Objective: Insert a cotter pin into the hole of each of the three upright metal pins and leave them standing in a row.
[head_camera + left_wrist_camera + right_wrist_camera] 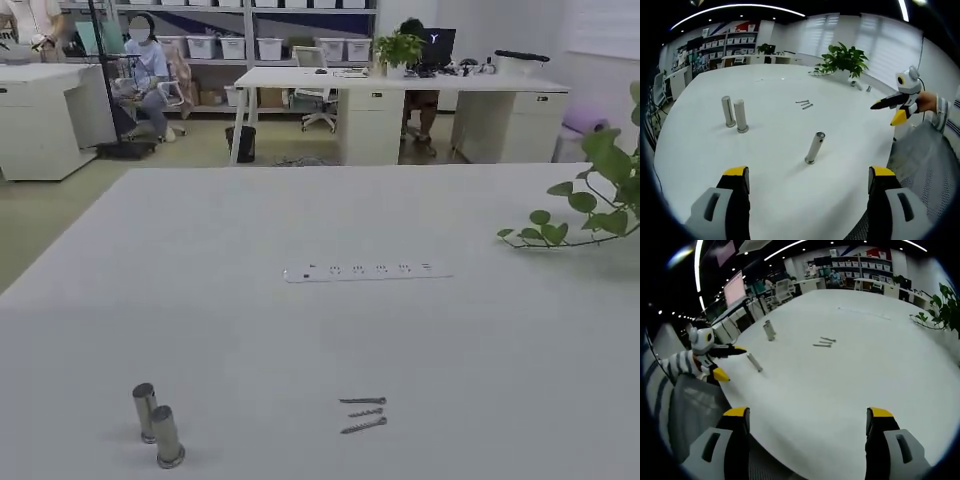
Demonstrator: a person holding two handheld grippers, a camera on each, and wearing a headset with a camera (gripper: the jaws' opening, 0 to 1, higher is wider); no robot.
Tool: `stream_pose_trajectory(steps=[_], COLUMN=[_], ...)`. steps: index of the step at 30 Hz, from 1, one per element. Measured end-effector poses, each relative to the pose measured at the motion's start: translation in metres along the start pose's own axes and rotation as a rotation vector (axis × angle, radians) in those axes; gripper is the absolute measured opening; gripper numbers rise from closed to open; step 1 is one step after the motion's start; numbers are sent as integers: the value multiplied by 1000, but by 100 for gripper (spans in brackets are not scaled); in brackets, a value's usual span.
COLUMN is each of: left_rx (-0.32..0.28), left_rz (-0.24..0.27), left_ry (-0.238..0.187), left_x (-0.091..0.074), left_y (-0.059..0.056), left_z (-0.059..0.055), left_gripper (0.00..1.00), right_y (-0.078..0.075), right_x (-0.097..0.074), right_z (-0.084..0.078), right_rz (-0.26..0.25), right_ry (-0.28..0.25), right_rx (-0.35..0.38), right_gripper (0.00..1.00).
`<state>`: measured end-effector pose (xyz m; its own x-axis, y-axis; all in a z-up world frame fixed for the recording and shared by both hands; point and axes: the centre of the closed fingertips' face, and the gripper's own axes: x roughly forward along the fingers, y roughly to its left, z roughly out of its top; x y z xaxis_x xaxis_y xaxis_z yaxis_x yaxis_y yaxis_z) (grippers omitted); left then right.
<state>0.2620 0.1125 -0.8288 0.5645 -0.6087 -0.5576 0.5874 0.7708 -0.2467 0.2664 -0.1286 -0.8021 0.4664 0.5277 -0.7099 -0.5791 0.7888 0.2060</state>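
Silver cylindrical metal pin (815, 147) stands upright just ahead of the left gripper (807, 172), then further out three little grey cotter pins (804, 104) lie flat on the white table (765, 150), long axes crossways, neither claw clearly nearer imo, left gripper and right gripper (805, 412) both hanging at the near edge, jaws wide apart.

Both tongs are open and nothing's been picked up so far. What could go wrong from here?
1. The lone metal pin stands apart from the others, fairly near the table edge. A nudge from the left tongs could tip it or roll it off.
2. The two other metal pins stand close together, so gripping one may topple its neighbour.
3. The three cotter pins lie flat and bunched, so a grab may snag two or slip.
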Motion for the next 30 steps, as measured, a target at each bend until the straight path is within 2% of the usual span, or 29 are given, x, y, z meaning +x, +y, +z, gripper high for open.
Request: stream_pose_trajectory(steps=[7, 10, 14, 24, 30], left_rx=[-32, -73, -67, -108, -114], left_rz=[17, 4, 12, 25, 54], left_ry=[0, 7, 11, -20, -32], left_x=[-2, -2, -2, -8, -12], left_y=[3, 1, 0, 2, 7], left_z=[-1, -6, -7, 0, 3], left_gripper=[99, 99, 99, 99, 99], right_y=[-8, -9, -12, -17, -20], right_x=[-5, -6, -6, -4, 1], right_z=[13, 19, 24, 39, 53], right_rz=[-15, -23, -31, -15, -1], right_ry=[-24, -38, -39, 9, 29], right_rx=[-3, -5, -11, -80, -123], right_gripper=[97, 97, 97, 96, 96])
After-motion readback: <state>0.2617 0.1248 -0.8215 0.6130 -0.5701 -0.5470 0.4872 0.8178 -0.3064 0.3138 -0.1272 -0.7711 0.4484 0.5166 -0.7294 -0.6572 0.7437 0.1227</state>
